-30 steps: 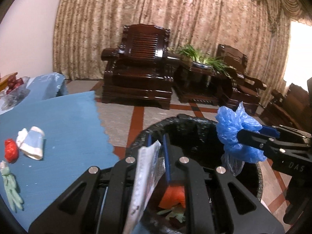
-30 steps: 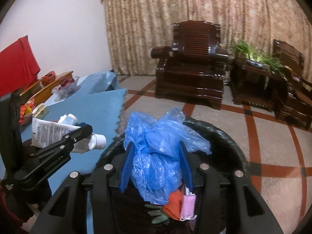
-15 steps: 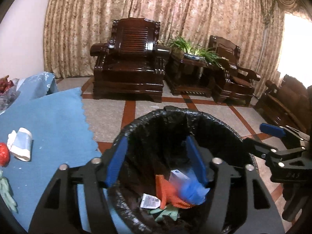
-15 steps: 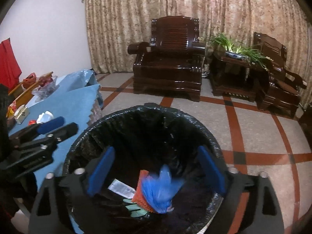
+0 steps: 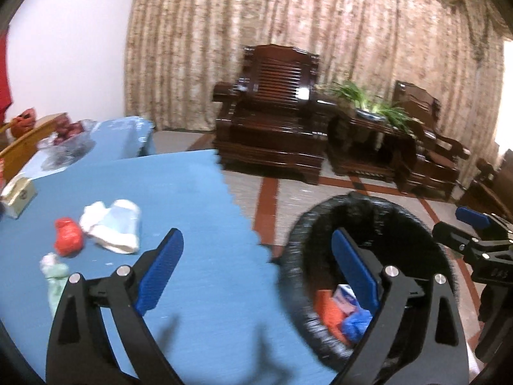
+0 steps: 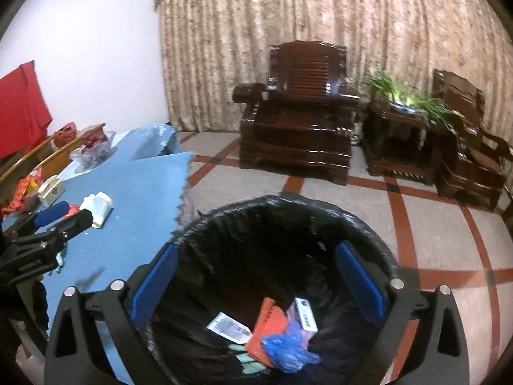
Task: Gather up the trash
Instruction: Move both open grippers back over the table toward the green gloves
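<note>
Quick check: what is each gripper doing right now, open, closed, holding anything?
Left gripper: open, jaws just opened, nothing between them.
Right gripper: open and empty above the bin; blue bag lies inside.

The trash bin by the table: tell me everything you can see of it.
The trash bin is round and open-topped, lined with a crinkly black plastic bag folded over its rim. It stands upright on the tiled floor, close beside the scalloped edge of the blue tablecloth; whether they touch is unclear. Inside lie a crumpled blue plastic bag, an orange piece, a small box, a printed white wrapper and something pale green underneath.
</note>
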`<state>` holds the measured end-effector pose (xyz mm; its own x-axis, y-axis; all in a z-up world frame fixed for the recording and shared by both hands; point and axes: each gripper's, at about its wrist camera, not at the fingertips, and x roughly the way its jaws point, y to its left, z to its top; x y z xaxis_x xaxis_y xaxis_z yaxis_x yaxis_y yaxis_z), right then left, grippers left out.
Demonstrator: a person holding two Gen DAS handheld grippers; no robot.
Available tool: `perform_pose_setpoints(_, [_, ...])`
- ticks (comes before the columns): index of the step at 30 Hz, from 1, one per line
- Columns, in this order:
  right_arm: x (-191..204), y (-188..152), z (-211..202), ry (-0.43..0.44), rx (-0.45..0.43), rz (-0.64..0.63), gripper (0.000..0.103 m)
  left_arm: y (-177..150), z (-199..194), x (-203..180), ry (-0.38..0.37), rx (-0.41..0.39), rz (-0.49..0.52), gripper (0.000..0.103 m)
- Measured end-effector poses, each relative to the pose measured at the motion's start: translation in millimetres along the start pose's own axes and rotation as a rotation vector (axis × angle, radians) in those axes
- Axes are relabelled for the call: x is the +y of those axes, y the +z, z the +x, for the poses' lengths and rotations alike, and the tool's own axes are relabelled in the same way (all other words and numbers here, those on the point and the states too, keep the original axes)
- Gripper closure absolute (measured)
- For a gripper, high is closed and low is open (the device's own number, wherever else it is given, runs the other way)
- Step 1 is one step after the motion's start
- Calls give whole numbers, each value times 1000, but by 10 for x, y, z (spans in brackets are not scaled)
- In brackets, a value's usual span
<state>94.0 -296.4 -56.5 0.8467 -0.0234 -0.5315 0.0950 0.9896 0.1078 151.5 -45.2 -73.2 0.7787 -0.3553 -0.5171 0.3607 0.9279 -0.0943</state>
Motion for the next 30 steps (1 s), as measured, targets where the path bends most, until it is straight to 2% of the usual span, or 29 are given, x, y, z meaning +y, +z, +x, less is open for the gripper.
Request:
perform_pose_setpoints(13, [919,172,315,175,-1,-97,6,-66,-400,967,212,-10,-93,12])
perform_pose_setpoints(19, [1277,189,457,222,-1,-133,6,-143,-541,1411,311,-7,-131,12])
perform_pose_setpoints(30, [1894,157,761,290,-10,-182,6,-320,-472,1972,436,17,-200,12])
